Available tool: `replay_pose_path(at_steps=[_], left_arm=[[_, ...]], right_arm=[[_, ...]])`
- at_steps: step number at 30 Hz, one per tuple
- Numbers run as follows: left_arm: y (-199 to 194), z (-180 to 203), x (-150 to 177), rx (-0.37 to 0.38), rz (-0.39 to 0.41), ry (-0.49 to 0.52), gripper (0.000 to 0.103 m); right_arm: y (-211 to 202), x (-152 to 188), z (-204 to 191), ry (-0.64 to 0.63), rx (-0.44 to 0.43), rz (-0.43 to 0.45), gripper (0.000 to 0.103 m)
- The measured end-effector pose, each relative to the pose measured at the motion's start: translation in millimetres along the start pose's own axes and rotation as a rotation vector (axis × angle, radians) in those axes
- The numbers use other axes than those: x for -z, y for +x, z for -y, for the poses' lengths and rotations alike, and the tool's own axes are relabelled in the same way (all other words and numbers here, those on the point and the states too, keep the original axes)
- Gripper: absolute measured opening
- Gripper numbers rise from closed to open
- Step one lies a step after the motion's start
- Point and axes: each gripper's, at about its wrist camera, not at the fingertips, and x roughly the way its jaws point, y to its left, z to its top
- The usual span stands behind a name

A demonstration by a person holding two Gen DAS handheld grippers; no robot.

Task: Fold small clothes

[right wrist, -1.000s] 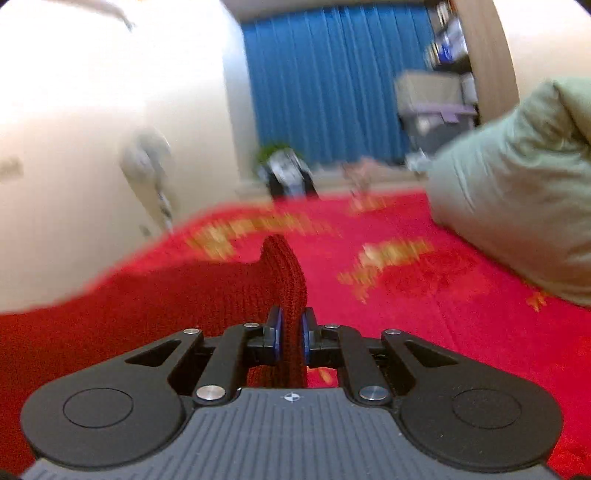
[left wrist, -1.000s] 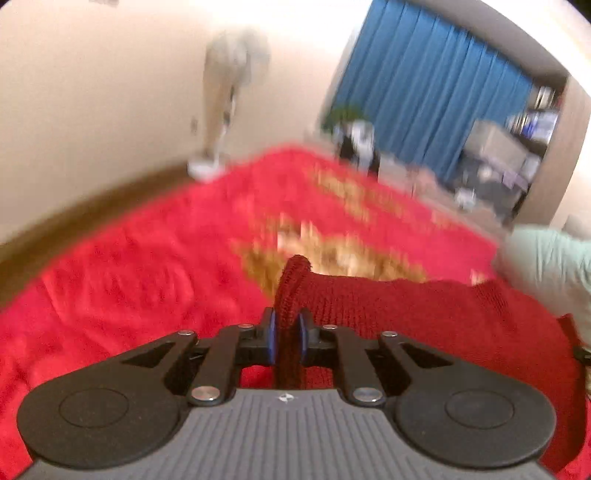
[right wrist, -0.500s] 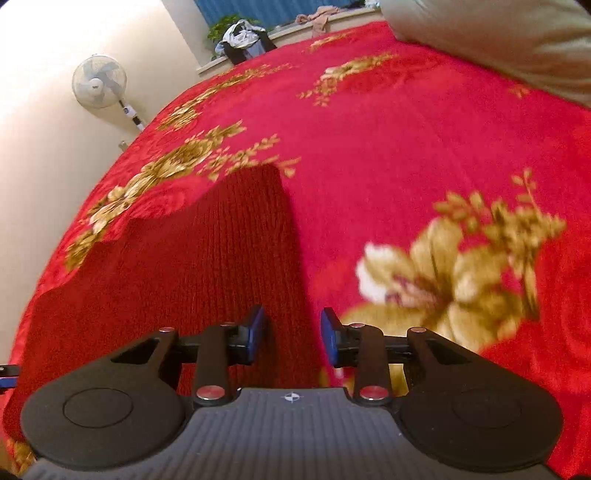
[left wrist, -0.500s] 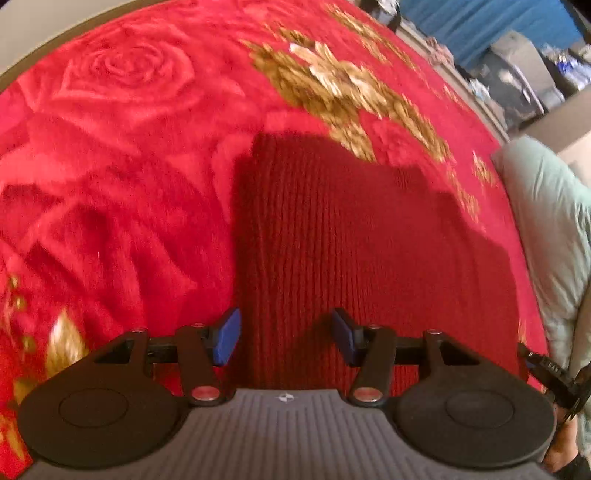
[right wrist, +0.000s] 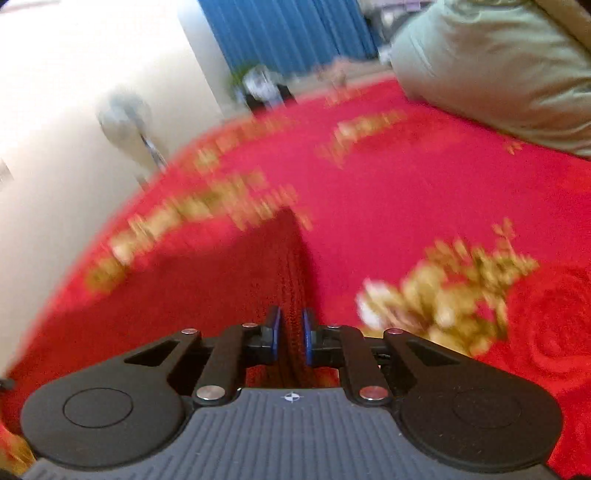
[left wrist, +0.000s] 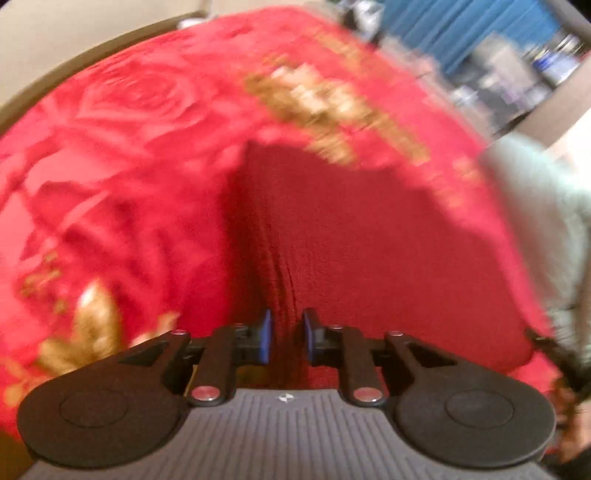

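Note:
A dark red knitted garment [left wrist: 351, 240] lies spread on the red bedspread [left wrist: 110, 166]. In the left wrist view my left gripper [left wrist: 286, 332] is closing on the garment's near left edge, and a wrinkled ridge of knit is pinched between its blue pads. In the right wrist view the garment [right wrist: 221, 295] runs off to the left. My right gripper [right wrist: 291, 328] is closing on its near right edge, with a fold of knit filling the narrow gap between the pads. Both views are blurred by motion.
The bedspread [right wrist: 424, 192] has gold flower patterns. A pale green pillow [right wrist: 498, 66] lies at its far right and shows in the left view as well [left wrist: 546, 221]. Beyond the bed are a standing fan [right wrist: 125, 122], a blue curtain [right wrist: 288, 33] and a cream wall.
Both grippers came down with the raised garment, opened over it as it lay flat on the bed, and have now closed again on its near edge.

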Motion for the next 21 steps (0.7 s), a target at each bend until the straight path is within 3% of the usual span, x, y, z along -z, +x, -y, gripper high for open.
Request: replay_pose_path(at_steps=[1,3,5,7,8,10,11,13,17,19,21], left_arm=[[-1.9,1.4,0.8,-0.031,0.010,0.022,0.020],[-23.4,6.3,4.7,-0.046,0.120,0.069,0.020],[-45.4,9.7,11.3,0.065,0.200,0.089,0.028],[-44.6,15.9,17.4,0.171,0.157,0.133,0.037],[-34.3,22.0,19.9,0.160,0.098,0.167,0.039],[-1.9,31.2,28.3,0.029,-0.065,0.237,0.037],[7.7,35.6,31.6,-0.029,-0.104,0.275,0.034],[3.3,46.6,30.6,-0.043,-0.063,0.319,0.037],[-26.8,57.7,21.6,0.080,0.093,0.305,0.050],[-28.0,65.3,21.9,0.131,0.086,0.319,0.050],[-21.0,76.0,22.3,0.111,0.048,0.356,0.050]], right_arm=[[5.7,3.8,3.8,0.016,0.014,-0.041,0.014],[-1.6,7.3,9.4,0.059,0.031,-0.018,0.020],[-17.7,10.2,9.8,0.065,0.025,0.052,0.023],[-23.3,15.7,8.3,0.025,0.001,0.060,0.023],[-19.1,19.3,7.2,-0.004,0.002,0.027,0.023],[-1.6,26.8,4.8,-0.082,0.075,-0.089,0.024],[2.4,28.6,5.2,-0.090,0.106,-0.122,0.026],[-9.1,23.6,4.2,-0.023,0.101,-0.091,0.026],[-48.1,11.2,-17.4,-0.068,0.130,0.006,0.026],[-65.7,2.3,-32.3,-0.118,0.123,0.044,0.026],[-79.6,-5.8,-44.4,-0.162,0.120,0.062,0.026]])
